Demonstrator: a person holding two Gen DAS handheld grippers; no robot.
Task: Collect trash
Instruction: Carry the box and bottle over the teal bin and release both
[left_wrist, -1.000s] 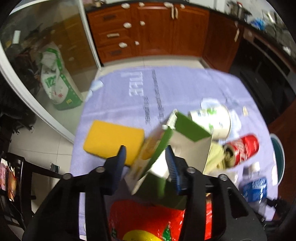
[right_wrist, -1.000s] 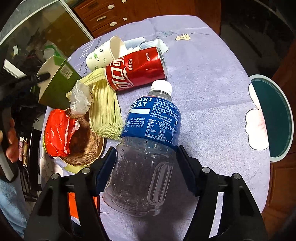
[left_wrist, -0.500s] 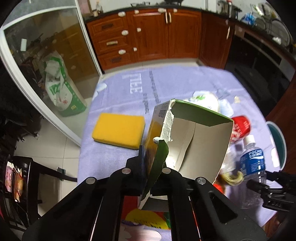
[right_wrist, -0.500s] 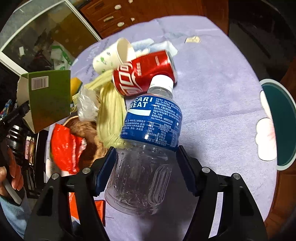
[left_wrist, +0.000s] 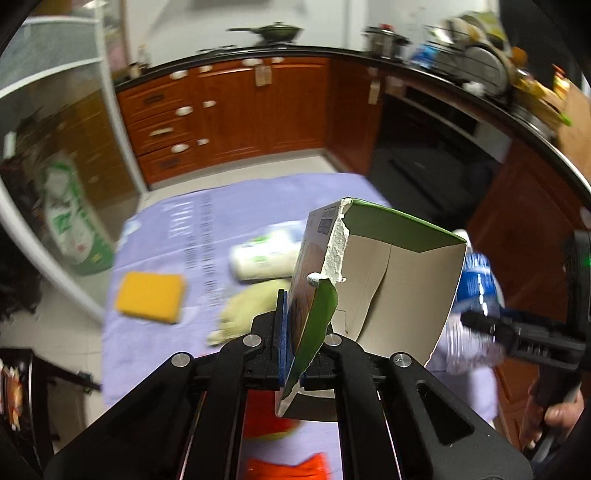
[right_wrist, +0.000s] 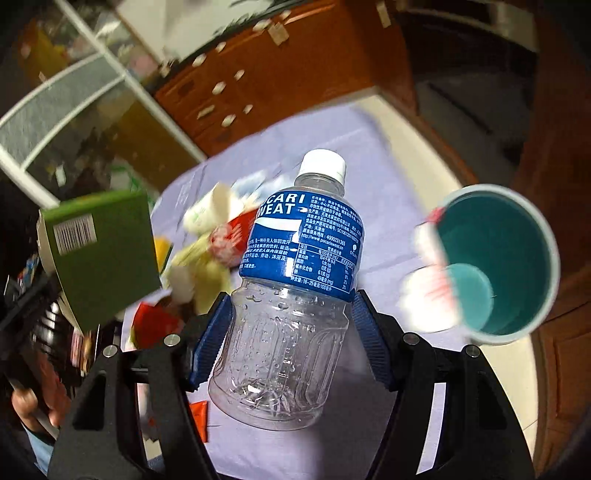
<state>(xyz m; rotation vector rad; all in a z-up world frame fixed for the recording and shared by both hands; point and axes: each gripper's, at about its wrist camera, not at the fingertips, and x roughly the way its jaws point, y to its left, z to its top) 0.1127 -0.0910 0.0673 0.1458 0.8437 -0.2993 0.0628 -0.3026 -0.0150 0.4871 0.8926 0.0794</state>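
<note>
Kitchen table | left tongs – clamp carton; right tongs – grip bottle

The room is a kitchen with reddish-brown wooden cabinets under a dark countertop, where a dark wok stands. The floor is of pale tiles. On the left is a glass sliding door with a white frame. A lilac tablecloth covers the table.
</note>
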